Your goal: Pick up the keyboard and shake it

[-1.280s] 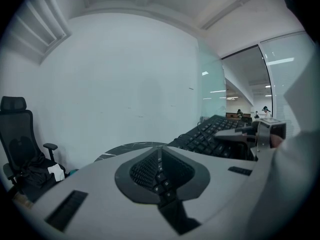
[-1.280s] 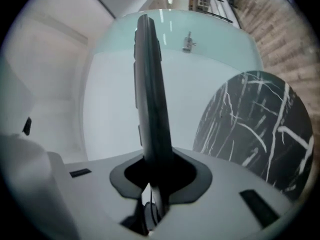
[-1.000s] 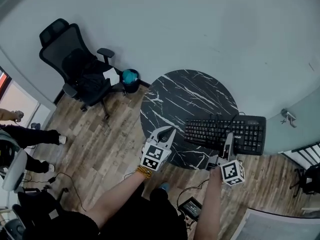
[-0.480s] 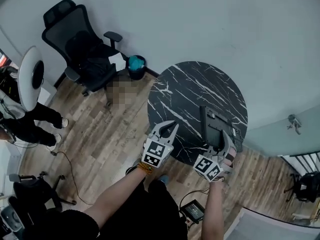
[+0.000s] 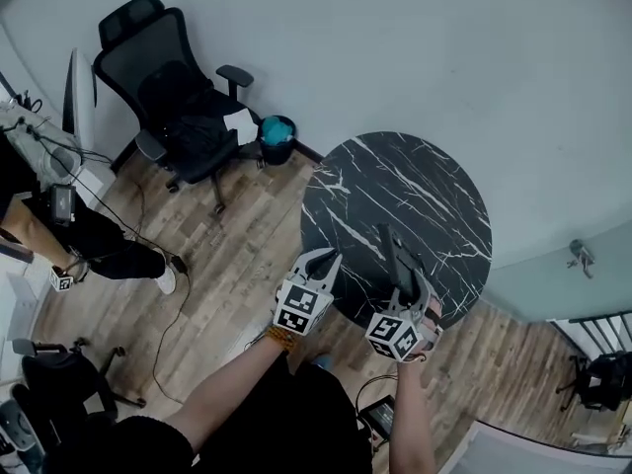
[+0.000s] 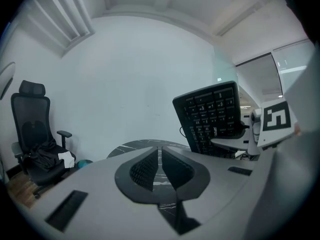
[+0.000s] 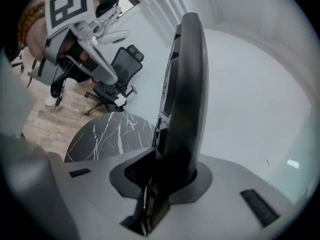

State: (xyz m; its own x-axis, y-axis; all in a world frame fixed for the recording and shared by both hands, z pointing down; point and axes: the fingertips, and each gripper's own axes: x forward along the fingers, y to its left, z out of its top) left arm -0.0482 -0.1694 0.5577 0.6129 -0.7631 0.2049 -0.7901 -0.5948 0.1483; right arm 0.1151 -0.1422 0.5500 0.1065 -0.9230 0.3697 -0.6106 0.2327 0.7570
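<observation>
Head view: right gripper point(image 5: 412, 289) is clamping the keyboard point(image 5: 395, 258) by its near end. The board is turned up on edge, showing as a thin dark bar over the near rim of the round black marble table point(image 5: 415, 181). Left gripper point(image 5: 327, 256) is hanging just left of it, apart from the board, over the table's near-left rim. An office chair point(image 5: 173, 102) and a small bin point(image 5: 277, 131) with something teal inside are sitting by the wall, well apart from the table. A person's legs point(image 5: 104, 250) are showing at the left edge on the wood floor point(image 5: 227, 255).

Left gripper view: jaws are sitting almost together, only a thin slit between the pads, nothing in it. The keyboard point(image 6: 211, 115) is standing tilted up at right, key face toward this camera. The right gripper's marker cube point(image 6: 276, 120) is showing just beside its right end. Table point(image 6: 142, 145) and chair point(image 6: 32, 134) are lying beyond.

Right gripper view: the keyboard point(image 7: 184, 84) is rising edge-on straight out of the jaws. The right gripper point(image 7: 159, 170) has just been easing open a touch, but the pads are pressing on the board's end. Table point(image 7: 107, 134) is lying below left. The left gripper's marker cube point(image 7: 67, 5) is showing top left.
</observation>
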